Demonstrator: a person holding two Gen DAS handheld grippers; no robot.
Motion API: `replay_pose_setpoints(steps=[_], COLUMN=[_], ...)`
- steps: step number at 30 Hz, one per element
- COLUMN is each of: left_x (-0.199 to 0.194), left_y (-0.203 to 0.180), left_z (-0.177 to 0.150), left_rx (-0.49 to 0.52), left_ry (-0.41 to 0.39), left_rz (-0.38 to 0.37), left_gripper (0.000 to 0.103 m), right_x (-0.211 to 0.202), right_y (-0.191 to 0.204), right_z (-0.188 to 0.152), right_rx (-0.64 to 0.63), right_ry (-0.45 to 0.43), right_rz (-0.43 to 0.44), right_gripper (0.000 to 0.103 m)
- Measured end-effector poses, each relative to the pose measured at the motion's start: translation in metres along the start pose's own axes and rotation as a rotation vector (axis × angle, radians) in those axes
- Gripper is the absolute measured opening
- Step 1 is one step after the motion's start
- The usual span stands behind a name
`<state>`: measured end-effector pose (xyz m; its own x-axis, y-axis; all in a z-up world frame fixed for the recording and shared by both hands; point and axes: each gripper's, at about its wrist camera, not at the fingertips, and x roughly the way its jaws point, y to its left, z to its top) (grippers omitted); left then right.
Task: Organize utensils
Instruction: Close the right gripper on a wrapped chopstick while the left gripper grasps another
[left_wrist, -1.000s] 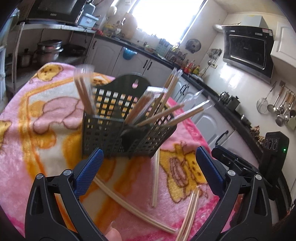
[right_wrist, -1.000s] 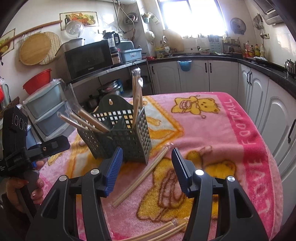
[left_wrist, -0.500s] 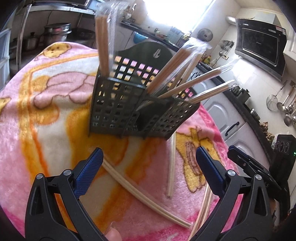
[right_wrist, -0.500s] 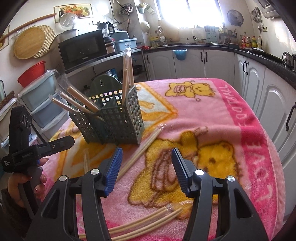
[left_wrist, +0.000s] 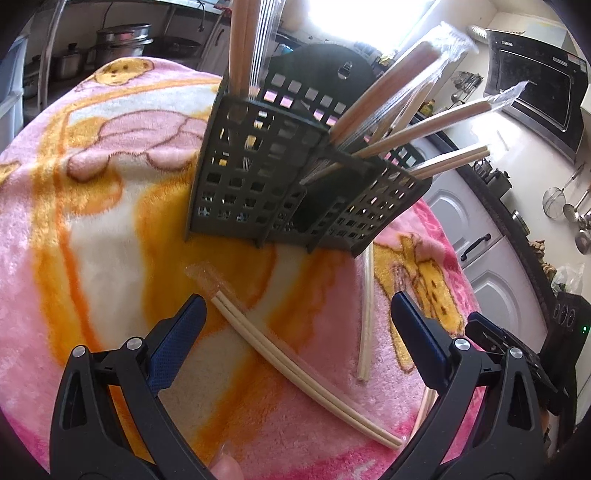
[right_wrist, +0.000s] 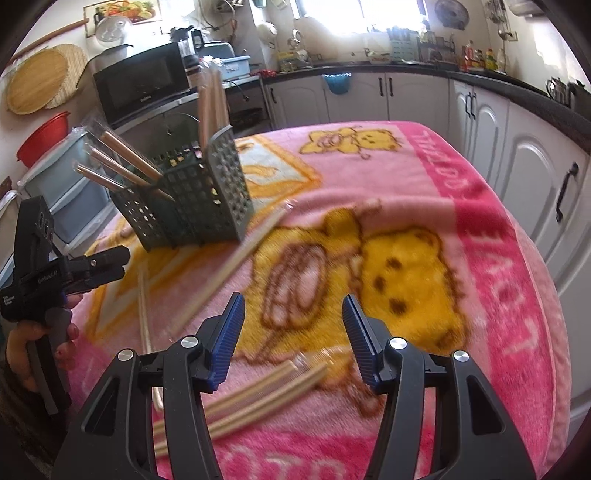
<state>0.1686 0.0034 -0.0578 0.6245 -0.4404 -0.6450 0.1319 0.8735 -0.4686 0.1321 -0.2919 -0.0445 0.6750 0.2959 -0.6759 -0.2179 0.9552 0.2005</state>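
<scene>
A dark grey perforated utensil holder (left_wrist: 280, 177) (right_wrist: 192, 210) stands on the pink blanket, with several wrapped chopstick pairs leaning out of it. More wrapped pairs lie loose on the blanket. One pair (left_wrist: 295, 365) lies slanted just below my open left gripper (left_wrist: 297, 306), between its blue-padded fingers, untouched. A second pair (left_wrist: 365, 314) lies to its right. My right gripper (right_wrist: 293, 301) is open and holds nothing; two pairs (right_wrist: 266, 387) lie just below its fingers, and a long pair (right_wrist: 236, 258) runs toward the holder.
The blanket (right_wrist: 480, 229) covers a round table whose edge drops off at the right. The left gripper (right_wrist: 74, 273) in a hand shows at the left of the right wrist view. White cabinets (right_wrist: 535, 177) and a dark counter surround the table.
Both grippers have come down toward the blanket. The holder now looms larger in the left wrist view, and the loose chopsticks sit closer under both pairs of fingers. Neither jaw has changed.
</scene>
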Motion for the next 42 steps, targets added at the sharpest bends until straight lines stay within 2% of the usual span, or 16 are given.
replay_pose_setpoints(steps=[10,12,15,22,25,26,31,35,42], left_x=[0.015,0.017,0.02,0.027,0.029,0.03,0.033,0.031,0.026], left_y=[0.006,0.009,0.012,0.011,0.009,0.008,0.007,0.012,0.03], left_z=[-0.004,-0.005,-0.004,-0.001,-0.001,-0.001,0.001,0.001,0.004], left_rx=[-0.042,-0.053,-0.059,-0.041,-0.016,-0.007,0.021,0.02,-0.037], left_ry=[0.038,0.042,0.041,0.029,0.02,0.019,0.011,0.007,0.003], left_rz=[0.003,0.012,0.023,0.054,0.088,0.099,0.154,0.187,0.172], left_gripper=[0.092,0.09,0.083,0.081,0.077,0.076,0.06,0.041,0.016], right_x=[0.007,0.01,0.015,0.026,0.027,0.026,0.02,0.009,-0.012], right_y=[-0.023,-0.029,-0.038,-0.043,-0.043,-0.044,-0.047,-0.052,-0.049], right_z=[-0.017,-0.018,-0.019,-0.022,-0.023,-0.024,-0.024,-0.019,-0.003], right_rx=[0.088,0.118,0.166,0.191,0.189,0.188,0.198,0.204,0.178], right_ry=[0.053,0.062,0.082,0.115,0.118,0.117,0.09,0.047,-0.034], right_rz=[-0.012,-0.007,0.004,0.01,0.024,0.029,0.022,0.012,0.007], right_gripper=[0.053,0.05,0.042,0.028,0.011,0.008,0.005,0.005,0.005])
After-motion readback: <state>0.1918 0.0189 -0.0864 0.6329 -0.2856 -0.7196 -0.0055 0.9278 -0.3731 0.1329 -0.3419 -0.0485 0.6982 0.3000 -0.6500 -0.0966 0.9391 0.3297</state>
